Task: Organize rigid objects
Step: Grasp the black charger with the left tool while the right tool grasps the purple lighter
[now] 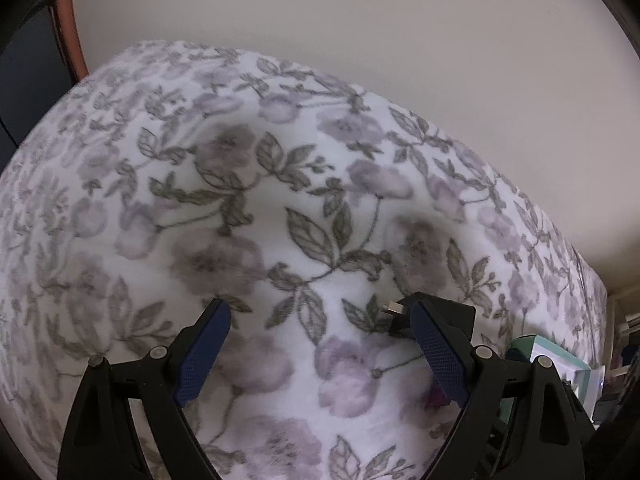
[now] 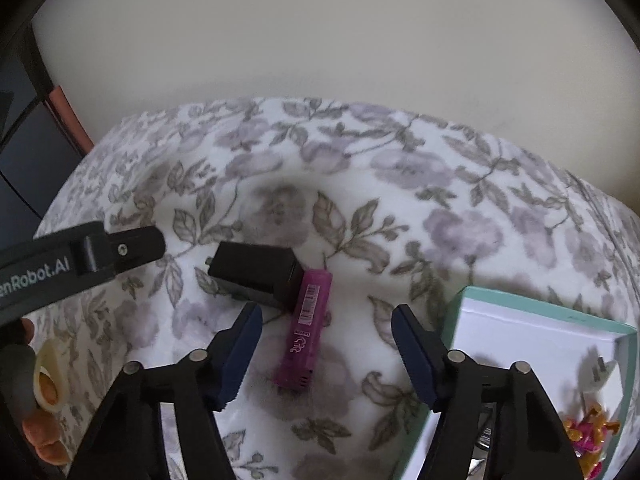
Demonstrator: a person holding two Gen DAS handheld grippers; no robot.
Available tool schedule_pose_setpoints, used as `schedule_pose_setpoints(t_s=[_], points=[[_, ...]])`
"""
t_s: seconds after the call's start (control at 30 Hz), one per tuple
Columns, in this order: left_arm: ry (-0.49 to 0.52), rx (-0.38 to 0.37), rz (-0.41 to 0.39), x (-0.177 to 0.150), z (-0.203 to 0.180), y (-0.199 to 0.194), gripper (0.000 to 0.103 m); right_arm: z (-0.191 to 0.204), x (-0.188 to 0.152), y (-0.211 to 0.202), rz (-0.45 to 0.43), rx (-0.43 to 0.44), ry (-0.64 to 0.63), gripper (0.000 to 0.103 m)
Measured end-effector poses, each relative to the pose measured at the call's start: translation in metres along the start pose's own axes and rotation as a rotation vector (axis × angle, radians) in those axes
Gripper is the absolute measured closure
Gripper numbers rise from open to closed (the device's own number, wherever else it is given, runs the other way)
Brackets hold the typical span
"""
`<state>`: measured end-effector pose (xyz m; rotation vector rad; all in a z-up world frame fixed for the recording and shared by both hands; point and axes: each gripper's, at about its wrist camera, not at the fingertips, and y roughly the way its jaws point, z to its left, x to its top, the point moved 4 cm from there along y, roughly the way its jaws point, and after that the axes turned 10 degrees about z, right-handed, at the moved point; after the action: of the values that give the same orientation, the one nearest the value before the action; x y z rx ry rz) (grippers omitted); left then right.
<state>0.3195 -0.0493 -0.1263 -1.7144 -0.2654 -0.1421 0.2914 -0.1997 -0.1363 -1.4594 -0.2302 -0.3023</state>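
Bedspread (image 2: pixel 440 184) in soft floral fleece carries the teal box (image 2: pixel 532 304), black charger (image 2: pixel 256 276) and touching purple tube (image 2: pixel 306 326): light, stiff, slick, best pinched mid-length by the spread, empty right gripper (image 2: pixel 326 316); left gripper (image 1: pixel 320 316) likewise spread.

Left gripper (image 1: pixel 320 312) tilted down over floral blanket (image 1: pixel 240 200), jaws standing wide, nothing between them. Blue pads (image 1: pixel 202 354) face each other across bare fabric; print is purple flowers, grey-green leaves, slightly blurred.

Black adapter (image 1: pixel 436 308) lies on blanket just behind the picture-right fingertip, partly hidden by it; a metal prong (image 1: pixel 390 307) points toward picture left. Contact between finger and adapter cannot be told.

Teal box (image 1: pixel 560 356) at lower right edge, beside the right finger's arm, white inside, contents unclear.

Pale wall (image 1: pixel 360 20) beyond blanket's far edge. Reddish-brown strip (image 1: pixel 72 36) at upper left, dark area beside it.
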Motion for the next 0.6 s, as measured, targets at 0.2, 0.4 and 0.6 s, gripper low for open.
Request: schedule_pose_setpoints(t_s=[0.2,0.4,0.6], points=[[0.008,-0.101,0.016,0.0,-0.006,0.014,0.011,0.0,-0.002,0.017,0.027,-0.016,-0.012,0.042],[-0.006,-0.136,0.028,0.0,-0.007,0.023,0.011,0.0,-0.003,0.028,0.044,-0.032,-0.014,0.047],[0.038,-0.16,0.017,-0.004,-0.021,0.028,0.011,-0.003,-0.003,0.026,0.037,-0.059,0.002,0.06]])
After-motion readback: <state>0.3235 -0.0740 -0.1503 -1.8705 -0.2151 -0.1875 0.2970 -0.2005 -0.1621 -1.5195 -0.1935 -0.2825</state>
